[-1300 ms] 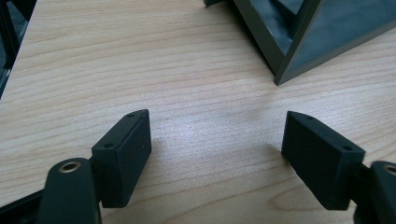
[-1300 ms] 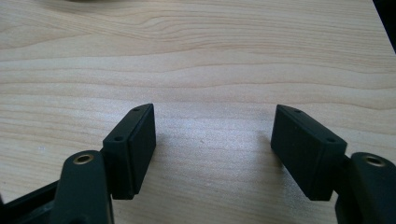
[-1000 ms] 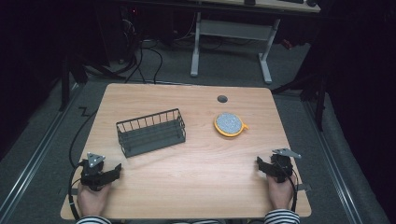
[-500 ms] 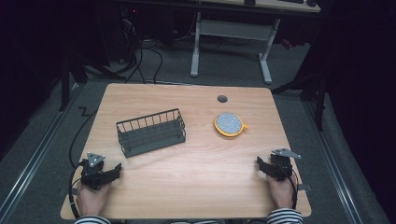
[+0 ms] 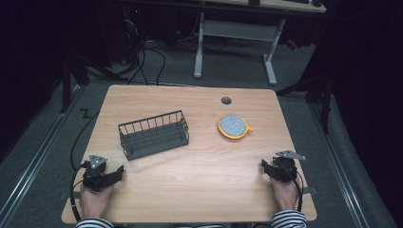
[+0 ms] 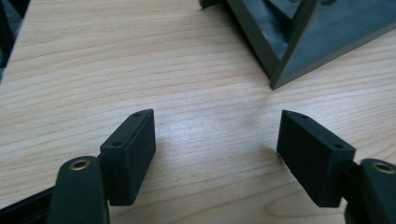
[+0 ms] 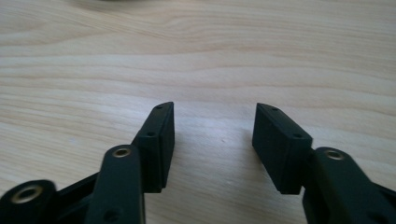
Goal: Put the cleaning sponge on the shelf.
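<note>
1. A dark wire basket [image 5: 153,135] is seen left of the table's middle, at about 1 o'clock from the left gripper [image 5: 116,172]. It is oblong, with thin upright bars along the rim and solid lower walls, and it stands upright, slightly skewed to the table edge. One corner of it shows at 1 o'clock in the left gripper view [image 6: 299,37], near the jaws but apart from them.
2. A round orange dish [image 5: 233,127] with a speckled grey top is set right of the basket, well apart from it, at about 11 o'clock from the right gripper [image 5: 265,167]. A short tab sticks out at its right side.
3. Counted: one basket, one dish, two grippers, two hands, one dark round hole [image 5: 226,100] in the tabletop at 12 o'clock of the dish.
4. Left gripper: jaws stand wide apart, have just been closing a little, nothing between them but bare wood. Held low at the near left corner.
5. Right gripper: jaws part open, narrower than the left, have just been closing, nothing gripped. Held low near the right corner.
6. Surface: a light wood-grain table [image 5: 199,199], rounded corners. Striped sleeves are seen at the near edge.
7. Room: dark, grey floor, black cables, a white desk frame [image 5: 235,38] behind at 12 o'clock.
</note>
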